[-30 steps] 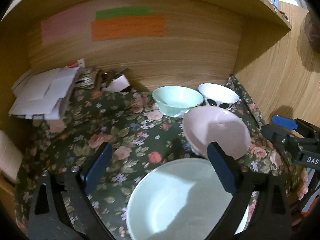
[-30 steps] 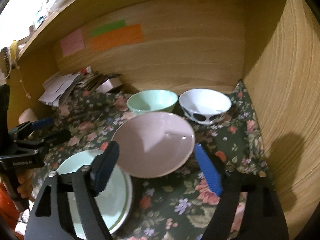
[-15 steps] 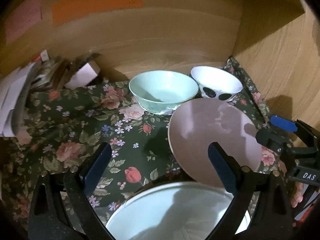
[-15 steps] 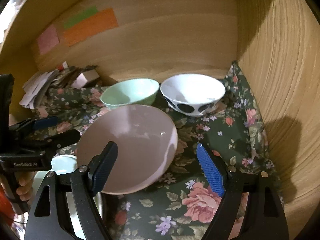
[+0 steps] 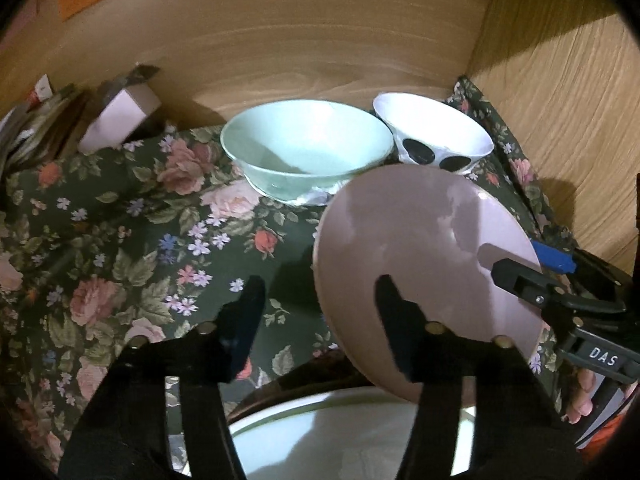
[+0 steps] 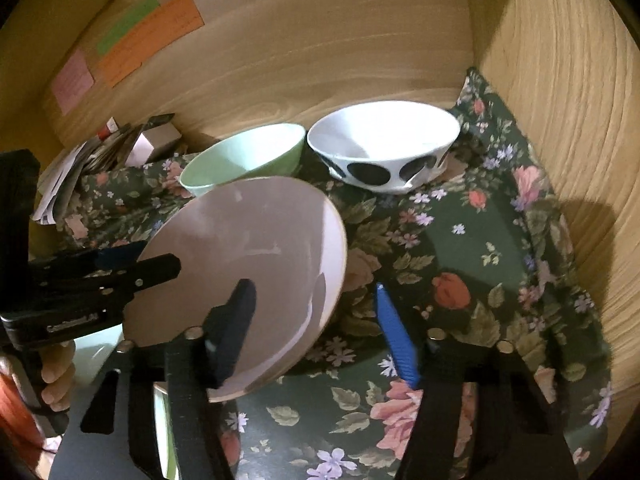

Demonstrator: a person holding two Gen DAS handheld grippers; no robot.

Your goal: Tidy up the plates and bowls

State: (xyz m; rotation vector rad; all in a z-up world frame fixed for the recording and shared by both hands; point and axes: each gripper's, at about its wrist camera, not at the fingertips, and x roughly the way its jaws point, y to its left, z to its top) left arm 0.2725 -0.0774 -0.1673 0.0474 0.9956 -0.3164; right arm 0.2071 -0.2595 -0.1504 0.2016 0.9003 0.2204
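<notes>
Inside a wooden cubby [image 5: 320, 40] lined with a dark flowered cloth [image 5: 120, 240] there are two bowls, two plates and two hand-held claws.

The bowls stand side by side against the back wall, upper centre of the frame: a mint-green bowl [image 5: 304, 144] and, to its right, a white bowl with black spots [image 5: 432, 132]. Each shows only its bare inside.

The pink plate [image 5: 408, 240] is at centre right of the left view, just in front of the bowls. It stands tilted on edge, its hollow face toward the cameras. A pale plate with a green rim [image 5: 340, 440] lies at the bottom edge, partly under the pink one.

Three paper notes, one orange [image 6: 148, 40], one green [image 6: 128, 24] and one pink [image 6: 72, 80], are stuck to the back wall at upper left. Below them sit a heap of papers [image 6: 68, 176] and one small box [image 5: 120, 116].

The left claw [image 5: 320, 284] straddles the pink plate's left rim, one finger across its face. The right claw [image 6: 312, 286] straddles the opposite rim. Both claws have just been closing with that rim between their fingers. I cannot tell whether the pads are pressing on it.

Compared with a second ago, both cameras are closer and lower. The pink plate fills more of each view and stands steeper. The pale plate has slid almost out of frame.
</notes>
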